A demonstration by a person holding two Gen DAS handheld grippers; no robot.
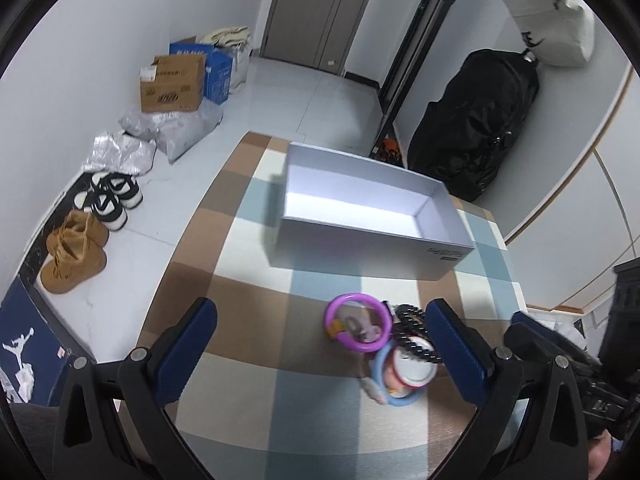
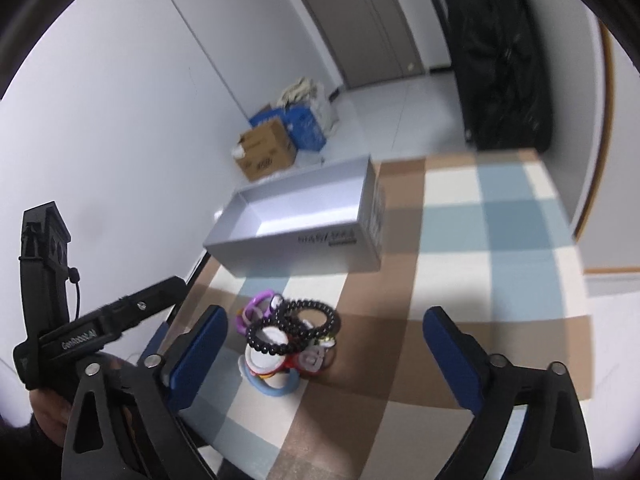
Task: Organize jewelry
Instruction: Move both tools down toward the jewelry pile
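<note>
My left gripper (image 1: 320, 354) hung spread wide above the checked tablecloth (image 1: 256, 380), gripping nothing, and my right gripper (image 2: 326, 364) was just as wide and just as empty. Nearest to me lay the jewelry, all in one heap between my fingers: a light blue ring (image 1: 394, 394) at the near end, a white and red bangle (image 1: 412, 374) sitting in it, a black coiled band (image 1: 412, 330) draped over the top and a purple ring (image 1: 357, 322) at the far left of the heap.

That heap was my worry. The pieces were touching and overlapping, so if I closed on one, I judged the coiled band could snag and drag its neighbours along, or the smooth rings could squirt out sideways from my pads. My left gripper's right finger (image 1: 456, 354) sat just beside the black band, and a careless drop could have knocked the stack apart. The other gripper was close too, so the two might have bumped over the same heap.

Farther off stood the open grey box (image 1: 412, 236), empty as far as I could see. It looked light, and a clumsy release against its near wall could have shoved it toward the far edge of the table
</note>
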